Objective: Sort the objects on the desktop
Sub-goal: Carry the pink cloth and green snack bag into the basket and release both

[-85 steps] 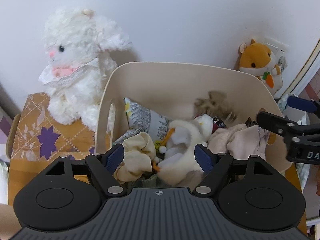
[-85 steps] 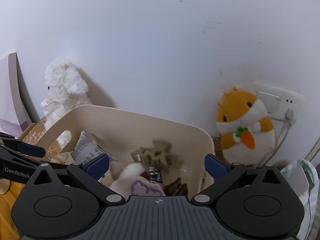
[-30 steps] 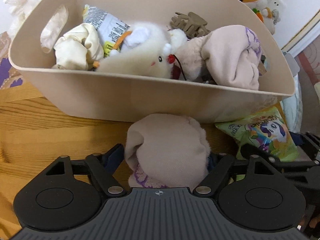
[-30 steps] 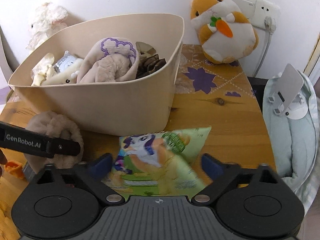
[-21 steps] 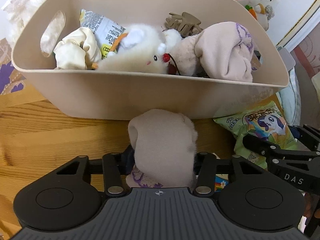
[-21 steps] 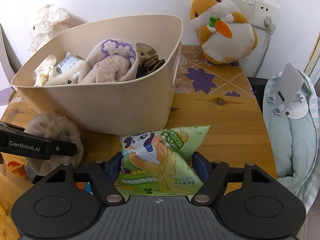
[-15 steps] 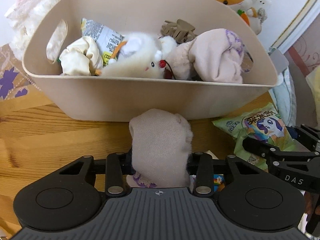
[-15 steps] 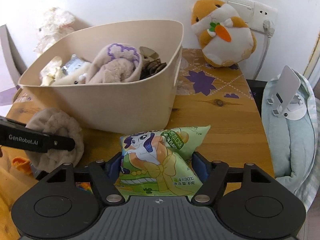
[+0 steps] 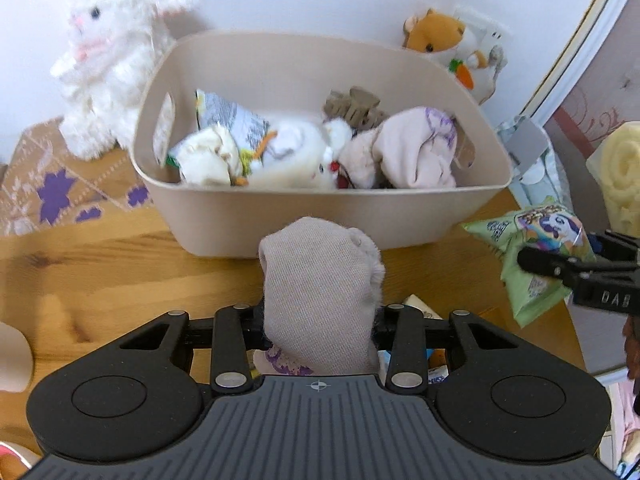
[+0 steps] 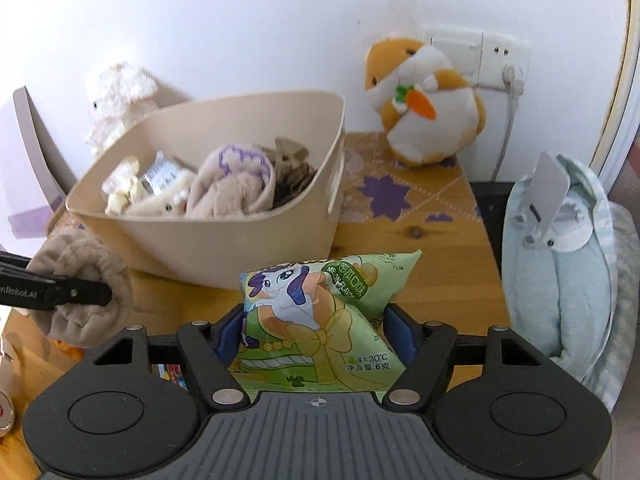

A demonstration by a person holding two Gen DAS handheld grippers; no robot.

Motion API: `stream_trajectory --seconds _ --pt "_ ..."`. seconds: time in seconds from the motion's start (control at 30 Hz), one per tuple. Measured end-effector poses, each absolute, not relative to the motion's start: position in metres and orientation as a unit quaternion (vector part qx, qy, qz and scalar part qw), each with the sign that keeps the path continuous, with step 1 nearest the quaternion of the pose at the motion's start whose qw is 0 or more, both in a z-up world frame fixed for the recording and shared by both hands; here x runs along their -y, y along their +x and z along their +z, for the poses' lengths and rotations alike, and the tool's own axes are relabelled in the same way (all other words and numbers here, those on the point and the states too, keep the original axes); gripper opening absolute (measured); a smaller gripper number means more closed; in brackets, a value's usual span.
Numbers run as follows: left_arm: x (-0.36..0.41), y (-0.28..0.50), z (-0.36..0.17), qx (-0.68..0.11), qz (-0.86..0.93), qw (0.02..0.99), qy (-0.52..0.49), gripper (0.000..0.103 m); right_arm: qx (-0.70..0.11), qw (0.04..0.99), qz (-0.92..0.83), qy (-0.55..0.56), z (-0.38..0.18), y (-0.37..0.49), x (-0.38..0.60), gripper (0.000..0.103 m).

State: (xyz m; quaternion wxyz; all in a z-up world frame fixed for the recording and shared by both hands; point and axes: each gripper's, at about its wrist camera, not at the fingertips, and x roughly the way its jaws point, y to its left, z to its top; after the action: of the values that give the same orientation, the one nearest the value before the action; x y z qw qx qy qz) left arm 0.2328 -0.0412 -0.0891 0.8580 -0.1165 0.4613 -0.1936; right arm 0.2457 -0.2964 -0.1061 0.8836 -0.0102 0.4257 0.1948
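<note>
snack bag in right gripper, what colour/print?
Light green snack bag with a cartoon pony print; clearest in the right wrist view.

A wooden table (image 10: 440, 248) carries a beige bin (image 10: 224, 248), patterned cloth (image 10: 392, 196) and hamster plush (image 10: 428, 120).

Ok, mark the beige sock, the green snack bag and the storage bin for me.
beige sock (image 9: 320, 300), left wrist view, on its knit body above the fingers.
green snack bag (image 10: 320, 320), right wrist view, on the printed front.
storage bin (image 9: 320, 216), left wrist view, on its near outer wall.
</note>
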Motion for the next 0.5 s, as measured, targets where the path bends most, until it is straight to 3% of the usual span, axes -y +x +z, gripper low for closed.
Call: stream_trajectory --seconds 0.5 --pt "0.000 0.240 -0.027 -0.385 -0.185 0.897 -0.111 0.040 -0.347 0.907 0.237 -0.036 -0.045 0.249 0.282 0.070"
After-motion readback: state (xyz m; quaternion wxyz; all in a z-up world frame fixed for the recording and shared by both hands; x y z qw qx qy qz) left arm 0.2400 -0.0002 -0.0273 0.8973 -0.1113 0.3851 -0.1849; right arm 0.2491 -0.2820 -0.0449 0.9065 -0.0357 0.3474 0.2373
